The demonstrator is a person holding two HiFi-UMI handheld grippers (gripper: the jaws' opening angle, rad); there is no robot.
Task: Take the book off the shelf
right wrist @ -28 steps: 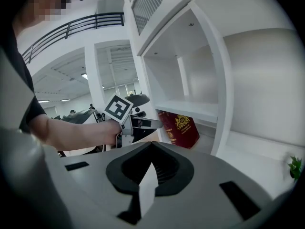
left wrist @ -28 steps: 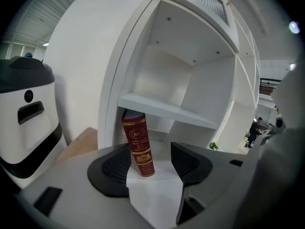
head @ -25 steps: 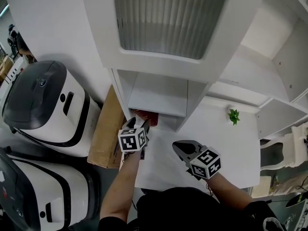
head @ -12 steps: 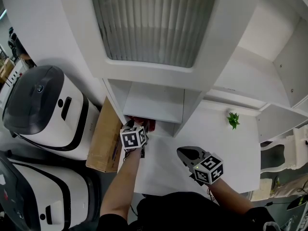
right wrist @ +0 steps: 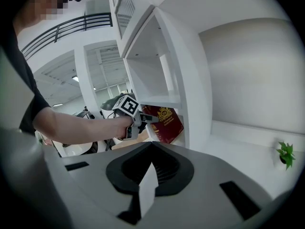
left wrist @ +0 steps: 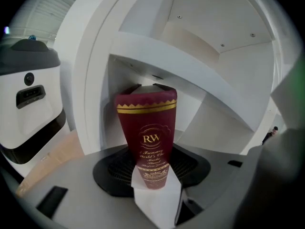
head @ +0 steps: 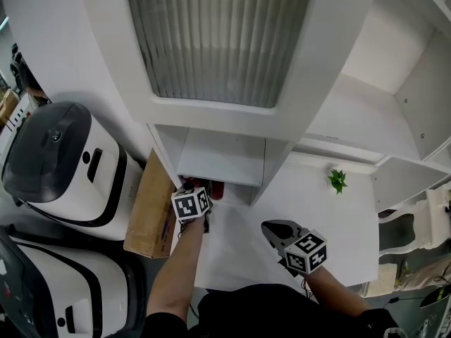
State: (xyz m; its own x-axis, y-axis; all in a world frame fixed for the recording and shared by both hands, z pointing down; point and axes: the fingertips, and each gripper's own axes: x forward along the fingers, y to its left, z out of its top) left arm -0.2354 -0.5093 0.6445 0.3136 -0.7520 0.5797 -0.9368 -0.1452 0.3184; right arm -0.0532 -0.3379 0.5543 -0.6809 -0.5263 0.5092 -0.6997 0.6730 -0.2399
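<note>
A dark red book (left wrist: 148, 132) with gold print stands in the low shelf opening (head: 218, 157) and leans to one side. Its spine faces my left gripper (left wrist: 155, 194). In the head view the book (head: 215, 187) shows as a red sliver under the shelf edge, just beyond the left gripper (head: 203, 186). The jaws are closing with the spine between them, and I see no firm pinch. From the right gripper view, the left gripper (right wrist: 148, 119) meets the book (right wrist: 165, 122) at its near edge. My right gripper (head: 273, 229) hovers over the white table, shut and empty.
A white cabinet with a ribbed glass door (head: 218, 41) overhangs the shelf. Two white-and-black machines (head: 56, 160) and a cardboard box (head: 151, 210) stand on the left. A small green plant (head: 337, 180) sits on the white table (head: 331, 231) to the right.
My left gripper has pushed forward under the shelf edge up to the book. The right gripper has drifted slightly down and to the right.
</note>
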